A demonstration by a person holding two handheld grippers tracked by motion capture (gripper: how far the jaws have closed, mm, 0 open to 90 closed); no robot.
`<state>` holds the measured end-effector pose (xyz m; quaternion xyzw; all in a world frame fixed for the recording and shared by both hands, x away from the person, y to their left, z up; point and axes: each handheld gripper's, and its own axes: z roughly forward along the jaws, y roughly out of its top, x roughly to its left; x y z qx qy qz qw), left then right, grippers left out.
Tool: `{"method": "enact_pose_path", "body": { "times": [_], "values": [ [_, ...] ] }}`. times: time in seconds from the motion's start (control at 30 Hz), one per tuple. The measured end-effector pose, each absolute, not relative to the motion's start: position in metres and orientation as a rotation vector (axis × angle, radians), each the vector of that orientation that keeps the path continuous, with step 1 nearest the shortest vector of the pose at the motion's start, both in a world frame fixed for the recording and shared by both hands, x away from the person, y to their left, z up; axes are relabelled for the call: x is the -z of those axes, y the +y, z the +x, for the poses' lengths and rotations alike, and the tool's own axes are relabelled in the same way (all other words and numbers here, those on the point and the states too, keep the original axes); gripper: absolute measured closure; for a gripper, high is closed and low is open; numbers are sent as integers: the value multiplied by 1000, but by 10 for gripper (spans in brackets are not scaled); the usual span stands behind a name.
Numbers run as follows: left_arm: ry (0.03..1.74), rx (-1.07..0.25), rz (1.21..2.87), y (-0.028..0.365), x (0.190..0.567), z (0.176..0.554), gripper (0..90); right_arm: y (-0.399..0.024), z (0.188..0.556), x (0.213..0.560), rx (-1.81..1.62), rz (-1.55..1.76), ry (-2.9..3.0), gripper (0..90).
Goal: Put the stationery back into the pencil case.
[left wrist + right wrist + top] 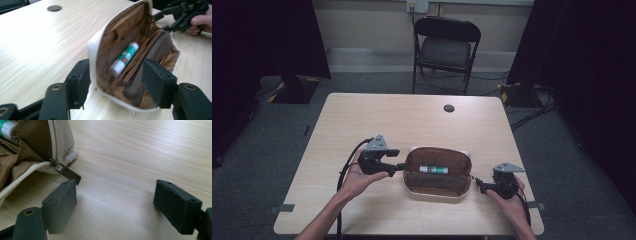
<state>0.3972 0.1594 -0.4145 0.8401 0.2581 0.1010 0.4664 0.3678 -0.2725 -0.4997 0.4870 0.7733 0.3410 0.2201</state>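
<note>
A cream pouch with a brown lining (437, 193) lies unzipped and spread wide on the table's near half. A white and green glue stick (433, 169) rests inside it. My left gripper (403, 166) is at the pouch's left end, open. In the left gripper view its jaws (116, 80) straddle the pouch's rim (93, 65) without pressing it, and the glue stick (124, 59) lies beyond. My right gripper (478, 184) stands open at the pouch's right end. In the right gripper view nothing lies between its jaws (117, 200), and the metal zipper pull (68, 173) lies just beyond its left pad.
The wooden table (377, 120) has a round cable hole (449, 108) at the back. A black folding chair (444, 47) stands behind the table. Cables trail from both grippers toward the front edge.
</note>
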Motion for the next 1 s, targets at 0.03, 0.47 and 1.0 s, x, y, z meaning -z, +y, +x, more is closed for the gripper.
{"method": "enact_pose_path", "body": {
  "times": [0.03,0.47,1.0],
  "values": [
    [649,-258,2057,163,415,397,368,-273,368,500,-942,1348,2139,174],
    [749,-338,2069,208,425,391,227,-272,371,500,-943,1342,2141,172],
    [940,-391,2086,280,452,375,161,-272,371,500,-940,1341,2141,172]
  ]
}}
